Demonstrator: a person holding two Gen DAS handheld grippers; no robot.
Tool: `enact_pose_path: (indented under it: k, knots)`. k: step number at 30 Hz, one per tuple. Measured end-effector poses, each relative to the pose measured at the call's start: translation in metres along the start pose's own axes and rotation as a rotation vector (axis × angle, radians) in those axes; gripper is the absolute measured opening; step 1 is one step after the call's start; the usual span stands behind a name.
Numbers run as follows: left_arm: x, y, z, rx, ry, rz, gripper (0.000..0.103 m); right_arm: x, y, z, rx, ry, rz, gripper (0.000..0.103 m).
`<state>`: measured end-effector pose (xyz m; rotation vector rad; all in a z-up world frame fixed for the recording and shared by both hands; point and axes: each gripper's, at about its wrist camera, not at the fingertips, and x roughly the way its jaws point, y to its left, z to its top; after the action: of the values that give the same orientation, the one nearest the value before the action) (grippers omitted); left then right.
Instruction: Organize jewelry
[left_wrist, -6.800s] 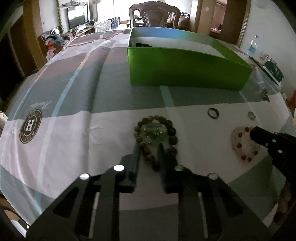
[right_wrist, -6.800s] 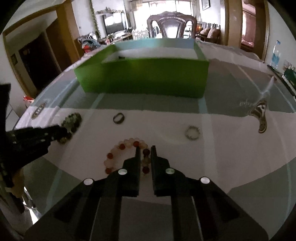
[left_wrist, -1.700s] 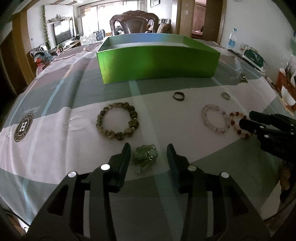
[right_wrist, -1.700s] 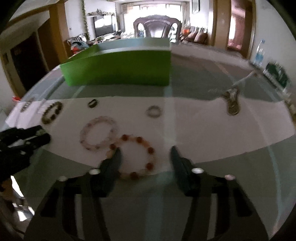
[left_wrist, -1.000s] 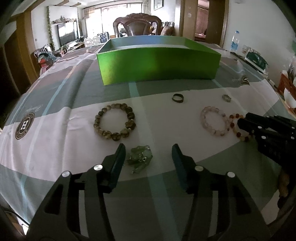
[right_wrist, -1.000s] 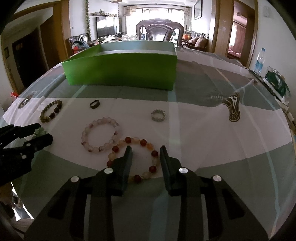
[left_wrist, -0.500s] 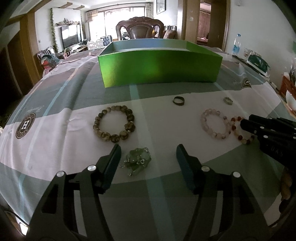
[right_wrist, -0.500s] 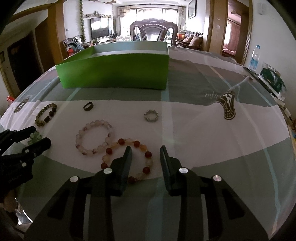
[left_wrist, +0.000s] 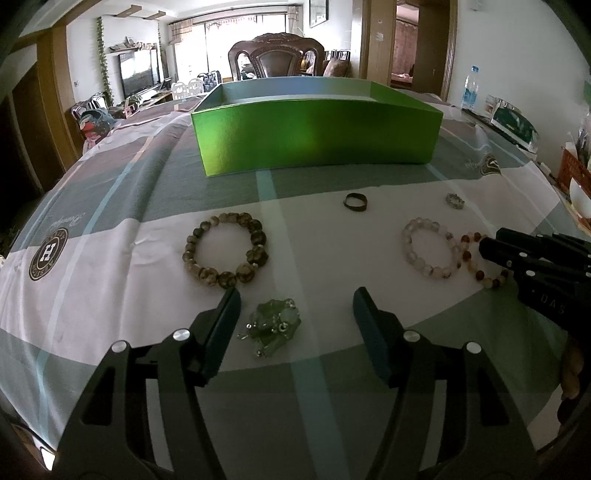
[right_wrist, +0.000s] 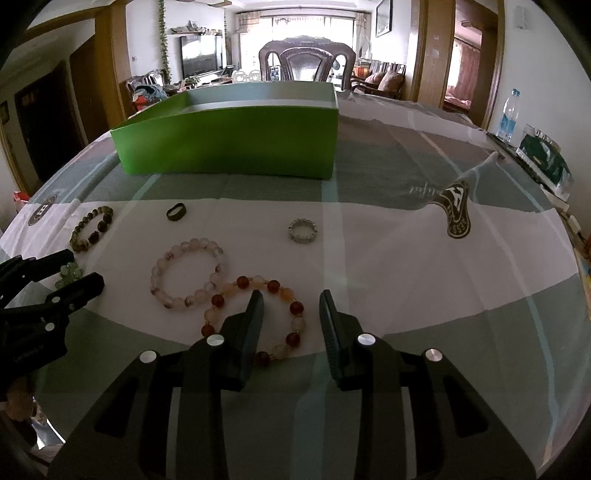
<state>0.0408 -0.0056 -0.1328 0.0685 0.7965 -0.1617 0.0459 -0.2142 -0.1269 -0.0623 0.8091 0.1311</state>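
Observation:
My left gripper (left_wrist: 295, 301) is open and empty, with a green glass pendant (left_wrist: 273, 325) lying on the cloth between its fingers. A brown bead bracelet (left_wrist: 225, 248) lies just beyond. My right gripper (right_wrist: 291, 303) is open over the right side of a red-and-cream bead bracelet (right_wrist: 255, 319). A pale pink bead bracelet (right_wrist: 187, 272) touches it on the left. A dark ring (right_wrist: 176, 211) and a silver ring (right_wrist: 303, 230) lie farther out. The green box (left_wrist: 317, 129) stands open behind them.
The table has a checked cloth (left_wrist: 110, 206) with round logos. A wooden chair (left_wrist: 276, 55) stands behind the box. A water bottle (right_wrist: 509, 115) and a green packet (right_wrist: 543, 157) sit at the right edge.
Both grippers let go of their bracelets and pendant, laid the pieces apart on the cloth, and drew back. The left jaws have opened wider in the last second.

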Motion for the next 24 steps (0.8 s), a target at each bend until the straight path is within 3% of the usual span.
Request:
enact_pose_path:
  k: [20,24]
  knots:
    - [0.0021,0.0003,0.0013,0.000,0.003,-0.001,0.067,-0.0013,0.0016,-0.0004,-0.017,-0.006,-0.015,0.032]
    - [0.0024,-0.0009,0.0006,0.004,0.000,-0.002,0.066,-0.0017,0.0021,-0.0008,-0.025,-0.009,-0.008,0.019]
